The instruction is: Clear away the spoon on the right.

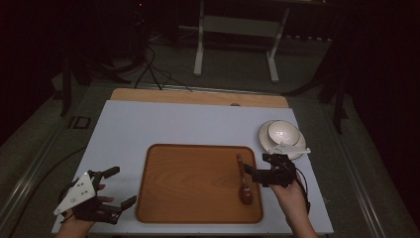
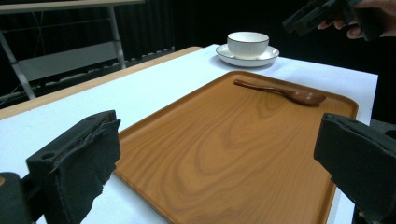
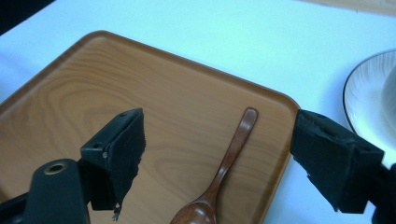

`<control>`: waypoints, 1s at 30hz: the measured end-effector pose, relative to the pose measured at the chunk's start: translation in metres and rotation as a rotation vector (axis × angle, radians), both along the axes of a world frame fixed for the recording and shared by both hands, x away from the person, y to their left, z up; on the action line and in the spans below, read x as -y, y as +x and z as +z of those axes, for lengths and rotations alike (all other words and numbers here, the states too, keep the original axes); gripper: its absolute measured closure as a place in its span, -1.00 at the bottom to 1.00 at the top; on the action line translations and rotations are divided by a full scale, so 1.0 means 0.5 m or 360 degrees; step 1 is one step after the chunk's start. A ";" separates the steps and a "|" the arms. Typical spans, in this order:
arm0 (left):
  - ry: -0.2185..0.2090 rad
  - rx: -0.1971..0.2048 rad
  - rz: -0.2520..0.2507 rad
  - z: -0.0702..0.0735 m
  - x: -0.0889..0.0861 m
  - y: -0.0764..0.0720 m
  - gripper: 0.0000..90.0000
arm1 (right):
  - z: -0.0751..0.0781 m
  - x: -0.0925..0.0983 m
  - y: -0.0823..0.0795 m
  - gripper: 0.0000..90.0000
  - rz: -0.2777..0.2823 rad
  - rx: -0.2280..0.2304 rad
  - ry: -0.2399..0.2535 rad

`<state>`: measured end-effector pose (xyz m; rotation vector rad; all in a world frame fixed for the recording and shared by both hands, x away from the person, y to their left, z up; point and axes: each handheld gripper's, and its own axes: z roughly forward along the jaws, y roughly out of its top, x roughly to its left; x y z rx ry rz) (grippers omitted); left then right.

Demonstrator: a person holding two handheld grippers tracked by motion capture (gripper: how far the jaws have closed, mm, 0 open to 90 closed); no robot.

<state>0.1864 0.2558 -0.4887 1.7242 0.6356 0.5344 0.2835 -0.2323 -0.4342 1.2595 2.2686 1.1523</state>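
Overhead, a dim room surrounds the white table (image 1: 148, 124) bearing a wooden tray (image 1: 198, 181); both grippers' fingers spread wide, grasping nothing.

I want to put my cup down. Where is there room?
The tray is bare all across its left and middle; the spoon lies along its right side. The white table is free behind the tray and on its left. The right is crowded: the bowl on its saucer sits there, with the right gripper over the tray's right edge.
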 end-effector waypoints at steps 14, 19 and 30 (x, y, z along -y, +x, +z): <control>0.0005 -0.0004 0.0004 -0.001 0.002 -0.001 -0.97 | 0.008 0.055 -0.036 -0.61 0.0125 0.0133 0.0065; 0.0004 -0.0006 0.0005 -0.001 0.003 -0.001 -0.97 | -0.011 0.076 -0.041 -0.61 0.0196 0.0149 0.0072; 0.0006 -0.0007 0.0007 -0.002 0.002 0.000 -0.97 | -0.057 0.119 -0.060 -0.61 0.0196 0.0150 0.0087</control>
